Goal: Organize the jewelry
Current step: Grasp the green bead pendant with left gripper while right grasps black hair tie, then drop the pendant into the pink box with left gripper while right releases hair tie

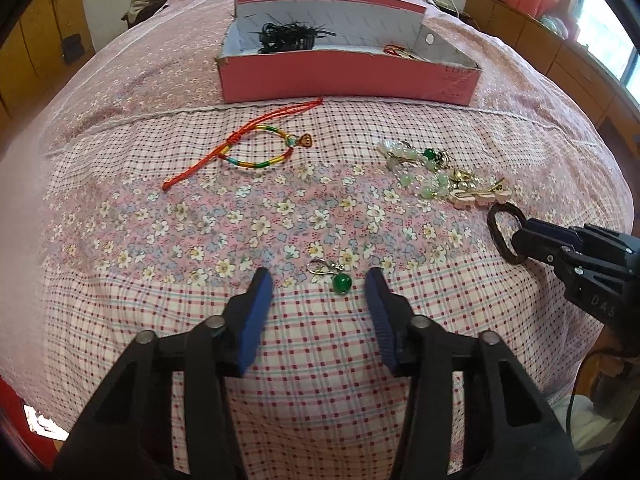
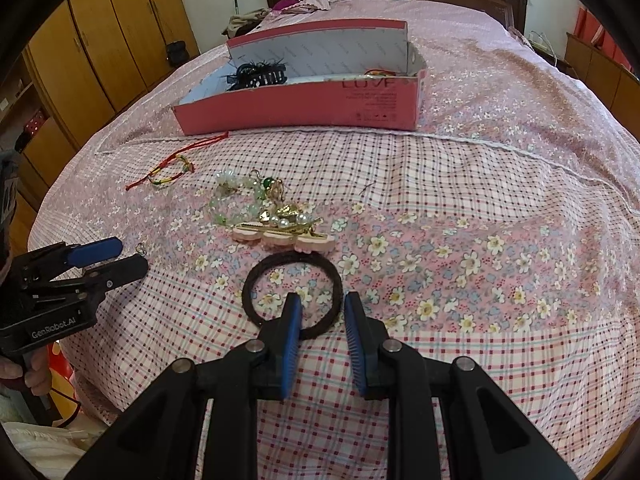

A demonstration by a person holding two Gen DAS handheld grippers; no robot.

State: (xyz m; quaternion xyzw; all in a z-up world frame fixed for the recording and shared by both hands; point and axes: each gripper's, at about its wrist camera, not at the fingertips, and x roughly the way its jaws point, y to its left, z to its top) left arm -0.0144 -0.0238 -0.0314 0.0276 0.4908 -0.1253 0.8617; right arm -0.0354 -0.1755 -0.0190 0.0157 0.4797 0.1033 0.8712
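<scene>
A green bead earring (image 1: 335,276) lies on the bedspread between the fingers of my open left gripper (image 1: 320,280). A dark brown hair tie (image 2: 292,296) lies flat, its near rim between the open fingers of my right gripper (image 2: 320,306); it also shows in the left wrist view (image 1: 505,234). A pile of beads and a pink hair clip (image 2: 280,236) lies just beyond the tie. A rainbow cord bracelet (image 1: 256,150) lies left of centre. The pink box (image 1: 344,76) stands open at the back with a black hair clip (image 1: 288,36) inside.
The bed (image 1: 320,360) is covered in a pink floral and checked spread. Wooden wardrobes (image 2: 100,48) stand to the left and a low cabinet (image 1: 560,40) to the right. Folded clothes (image 2: 248,18) lie near the headboard.
</scene>
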